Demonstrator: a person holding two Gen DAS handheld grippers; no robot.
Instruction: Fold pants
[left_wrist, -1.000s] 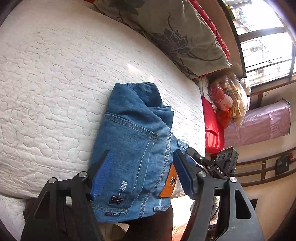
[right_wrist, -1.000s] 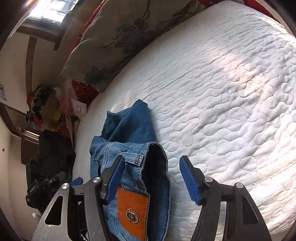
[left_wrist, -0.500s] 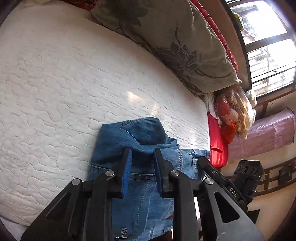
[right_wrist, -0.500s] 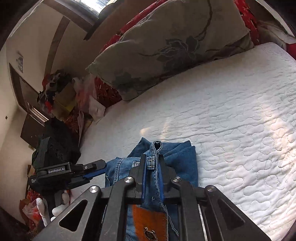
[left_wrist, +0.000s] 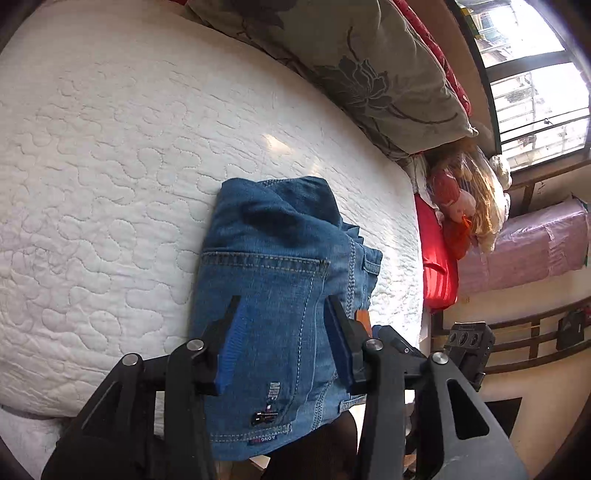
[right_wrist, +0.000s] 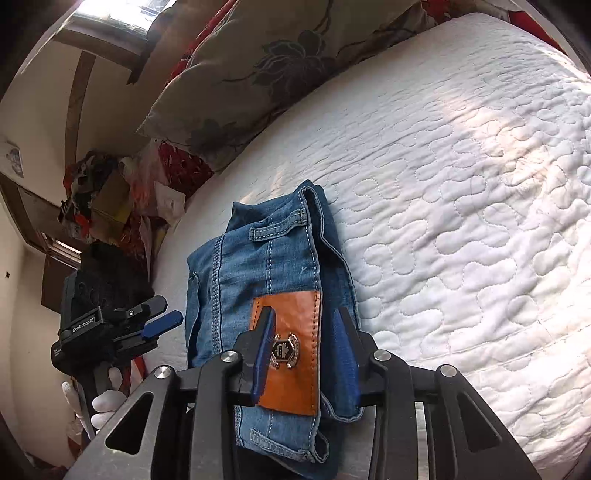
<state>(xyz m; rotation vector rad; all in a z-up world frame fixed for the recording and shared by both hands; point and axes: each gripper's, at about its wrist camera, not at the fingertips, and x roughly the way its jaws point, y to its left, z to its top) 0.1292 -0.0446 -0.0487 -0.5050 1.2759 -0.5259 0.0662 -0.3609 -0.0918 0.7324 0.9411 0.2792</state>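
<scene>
Two grippers are hanging over the jeans (left_wrist: 266, 288), which are lying folded in a small bundle on the white bed (left_wrist: 110, 166), near its edge. My left gripper (left_wrist: 282, 332) is opening, jaws half wide, with denim showing between them but no pad pressing on it. My right gripper (right_wrist: 304, 354) is opening too, narrower, its jaws on either side of the orange patch (right_wrist: 291, 321), and not pinching it.

I am thinking the bundle could slide off, since its near end is sticking out past the bed (nothing is holding it down now). A jaw could also snag the top layer as I am pulling away, and that would undo the fold.

Behind the jeans a big flower pillow (left_wrist: 351, 66) is leaning, well apart. A red cloth (left_wrist: 436, 258) and a doll (left_wrist: 458, 195) are sitting past the bed's side. Nothing is blocking me.
</scene>
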